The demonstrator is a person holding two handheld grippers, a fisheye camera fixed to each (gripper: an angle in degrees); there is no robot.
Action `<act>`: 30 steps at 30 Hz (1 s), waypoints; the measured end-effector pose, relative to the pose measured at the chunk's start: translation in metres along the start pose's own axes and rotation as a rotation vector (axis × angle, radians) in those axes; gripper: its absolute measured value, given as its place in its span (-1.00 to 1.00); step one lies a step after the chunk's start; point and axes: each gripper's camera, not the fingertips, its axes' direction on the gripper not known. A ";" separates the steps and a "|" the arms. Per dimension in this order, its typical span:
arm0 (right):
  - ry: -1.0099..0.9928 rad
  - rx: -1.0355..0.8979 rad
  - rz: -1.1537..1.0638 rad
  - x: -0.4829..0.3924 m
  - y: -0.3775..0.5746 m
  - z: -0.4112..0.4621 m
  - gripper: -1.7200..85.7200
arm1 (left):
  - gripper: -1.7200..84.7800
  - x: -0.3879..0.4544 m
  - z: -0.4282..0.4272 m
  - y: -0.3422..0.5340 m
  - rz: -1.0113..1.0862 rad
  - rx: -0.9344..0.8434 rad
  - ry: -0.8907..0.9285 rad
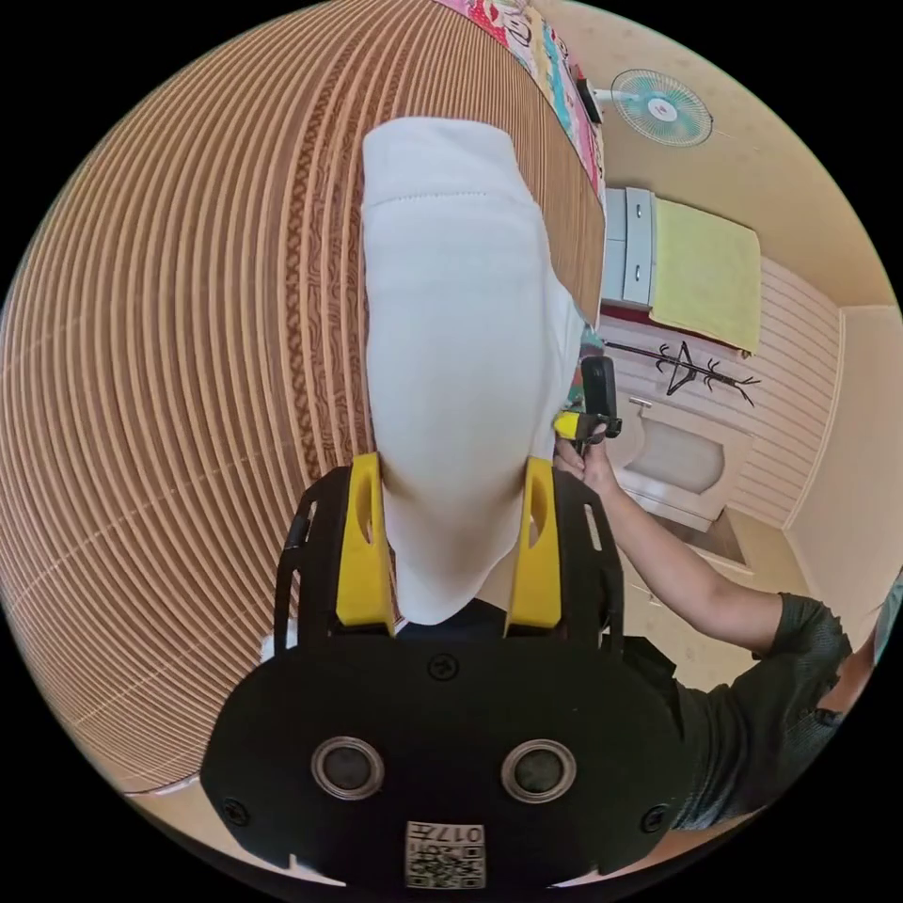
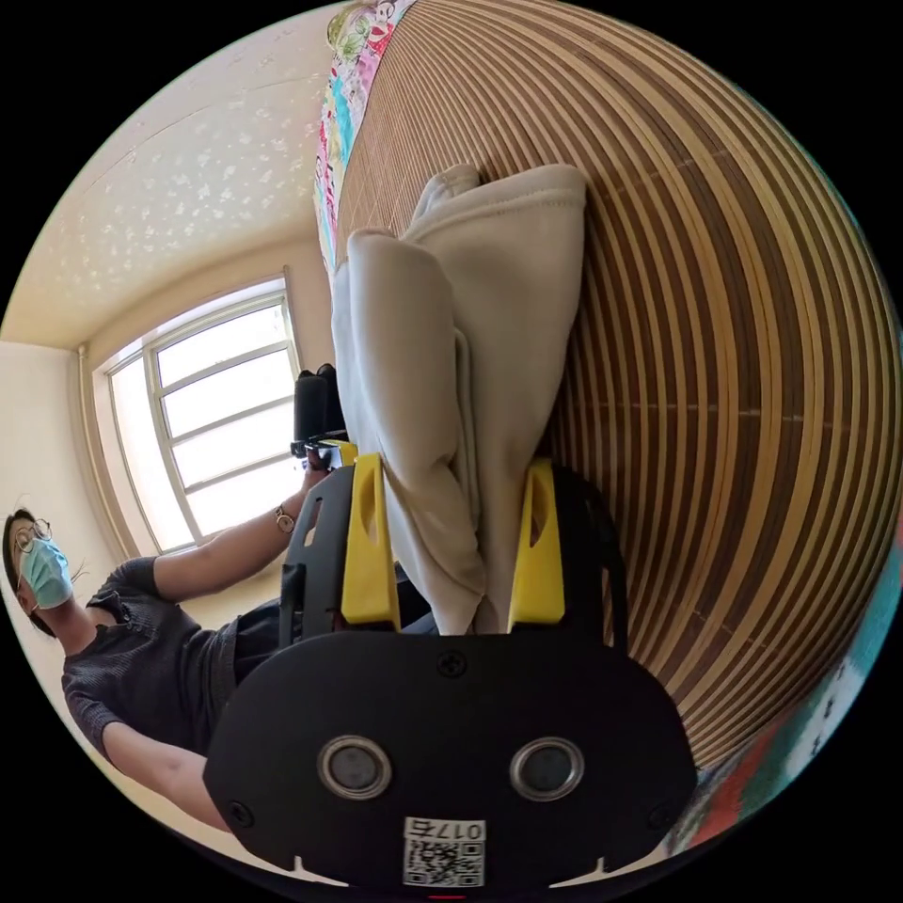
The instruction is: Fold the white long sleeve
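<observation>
White long sleeve (image 1: 451, 376) is held lifted over the striped bamboo mat (image 1: 169, 376), one end in each gripper. In the left gripper view, left gripper (image 1: 456, 555) has cloth running between both yellow jaws; jaws stand fairly wide, so real clamping pressure cannot be told. Same in the right gripper view: right gripper (image 2: 456, 555) has bunched folds between its jaws, grip pressure not confirmable. Judged reason for the hold: garment is stretched between the two ends so it can be laid flat or doubled over on the mat.

View differences: a smooth face with a stitched hem is seen from the left gripper view, plus a wall fan (image 1: 660, 106) and a yellow cloth (image 1: 705, 273) on a cabinet. Layered, creased folds (image 2: 451, 376) are seen from the right gripper view, plus a window (image 2: 226, 414).
</observation>
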 end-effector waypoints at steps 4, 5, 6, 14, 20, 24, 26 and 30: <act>-0.059 0.010 0.025 0.016 0.017 -0.010 -0.57 | -0.55 -0.001 0.011 0.005 -0.067 -0.022 0.032; -0.091 -0.015 0.020 0.017 0.023 -0.009 -0.59 | -0.57 0.000 0.010 0.012 -0.080 -0.015 0.047; -0.105 -0.030 0.015 0.017 0.027 -0.008 -0.59 | -0.59 0.002 0.008 0.020 -0.084 -0.016 0.058; -0.161 -0.209 -0.153 -0.060 0.065 0.055 -0.62 | -0.61 0.007 -0.044 0.134 -0.050 0.010 0.151; -0.203 -0.291 -0.302 -0.171 0.056 0.175 -0.62 | -0.61 -0.004 -0.171 0.259 -0.026 0.157 0.109; -0.249 -0.266 -0.300 -0.237 0.038 0.267 -0.62 | -0.60 -0.006 -0.299 0.333 -0.016 0.240 -0.042; -0.288 -0.201 -0.273 -0.275 0.027 0.326 -0.63 | -0.59 -0.007 -0.354 0.355 -0.020 0.286 -0.123; -0.218 -0.082 -0.183 -0.298 0.009 0.398 -0.65 | -0.58 -0.035 -0.443 0.379 -0.081 0.418 -0.255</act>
